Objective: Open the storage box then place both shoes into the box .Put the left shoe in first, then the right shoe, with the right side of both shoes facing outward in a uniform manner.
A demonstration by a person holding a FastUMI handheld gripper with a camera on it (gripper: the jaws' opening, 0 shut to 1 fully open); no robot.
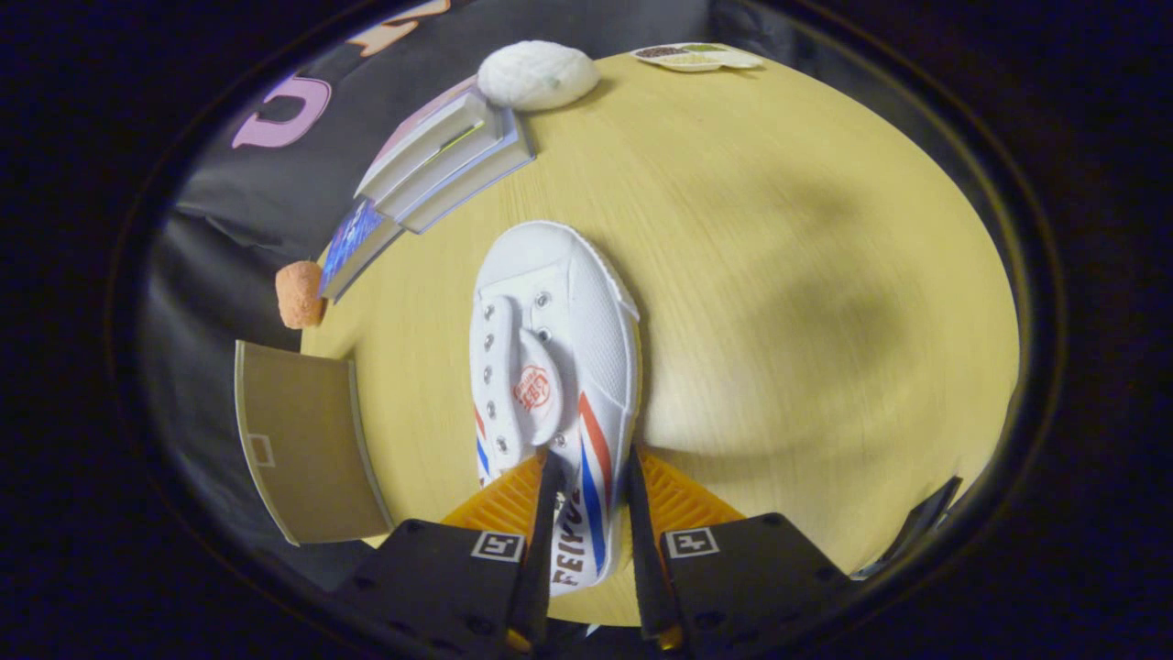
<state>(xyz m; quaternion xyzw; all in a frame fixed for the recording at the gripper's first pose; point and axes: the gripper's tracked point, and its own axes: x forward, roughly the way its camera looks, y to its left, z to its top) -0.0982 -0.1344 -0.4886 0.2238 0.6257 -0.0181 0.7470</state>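
Shoe (550, 367) heel clamped between both fingers (550, 500)

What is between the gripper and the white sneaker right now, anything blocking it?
Nothing visible. The gripper already has its jaws closed on the heel side wall of the white sneaker, which points away over the wooden table. The stack of books lies well beyond the toe.

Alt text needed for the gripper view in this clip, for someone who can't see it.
The gripper is shut on the side wall of a white shoe with red and blue stripes, its toe pointing away over a round wooden table. Beyond the shoe lie stacked books and a white rounded object; a brown cardboard panel stands beside the fingers.
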